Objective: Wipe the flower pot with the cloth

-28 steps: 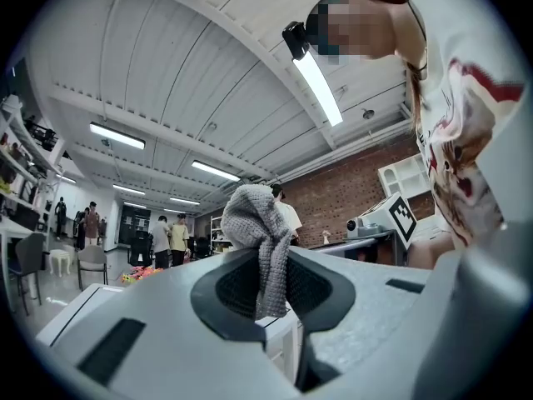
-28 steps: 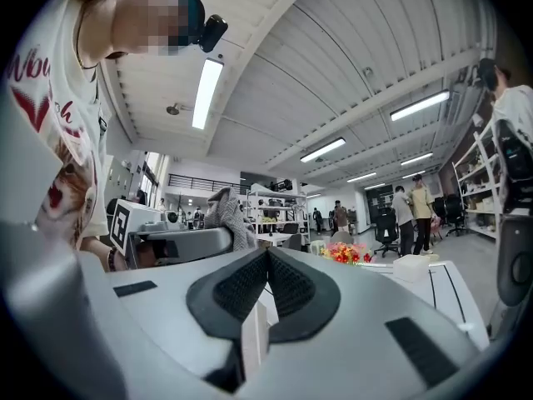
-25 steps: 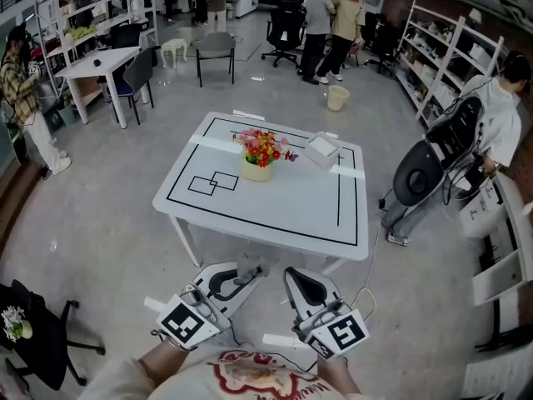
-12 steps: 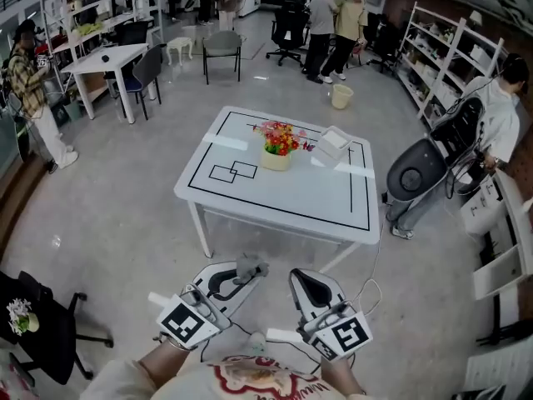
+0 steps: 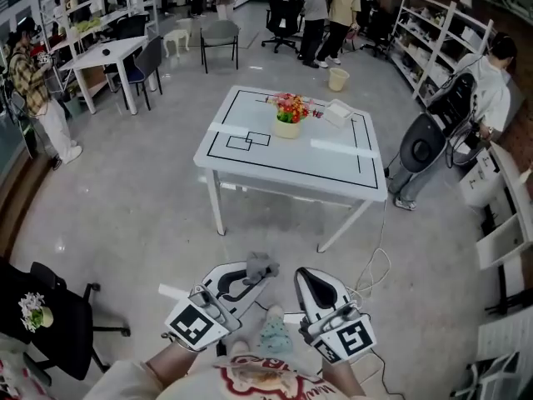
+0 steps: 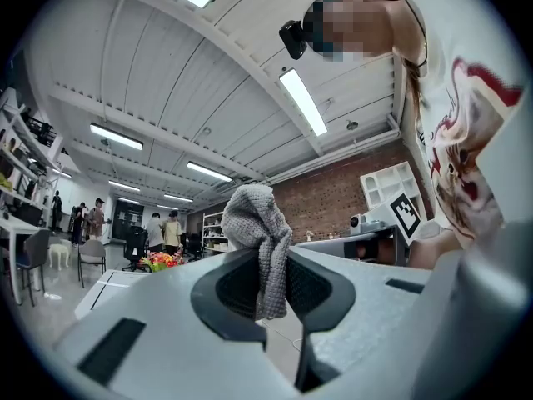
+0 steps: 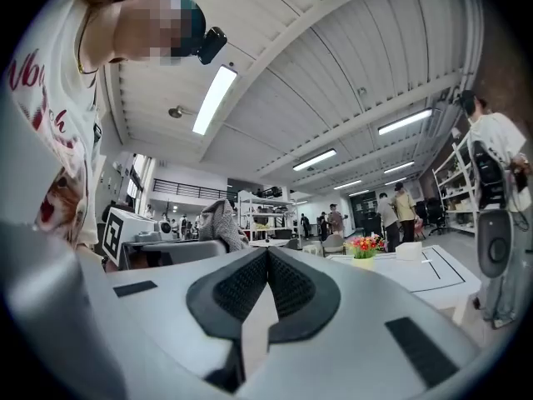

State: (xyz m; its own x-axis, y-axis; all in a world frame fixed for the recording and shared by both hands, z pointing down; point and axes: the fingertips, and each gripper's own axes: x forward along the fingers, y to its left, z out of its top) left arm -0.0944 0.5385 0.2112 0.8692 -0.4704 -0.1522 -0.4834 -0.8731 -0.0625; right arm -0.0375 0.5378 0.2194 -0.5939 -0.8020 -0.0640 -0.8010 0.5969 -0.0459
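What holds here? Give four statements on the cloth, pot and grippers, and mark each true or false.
1. The left gripper is shut on the cloth. True.
2. The right gripper holds the pot. False: its jaws are shut on nothing.
3. The pot stands on the table. True.
4. The cloth touches the pot. False: the cloth is well short of the table.

Open floor (image 5: pixel 150 223) before white table (image 5: pixel 275 161) (flower pot (image 5: pixel 288 127), box (image 5: pixel 337 112) at far side), chair (image 5: pixel 58 332) left
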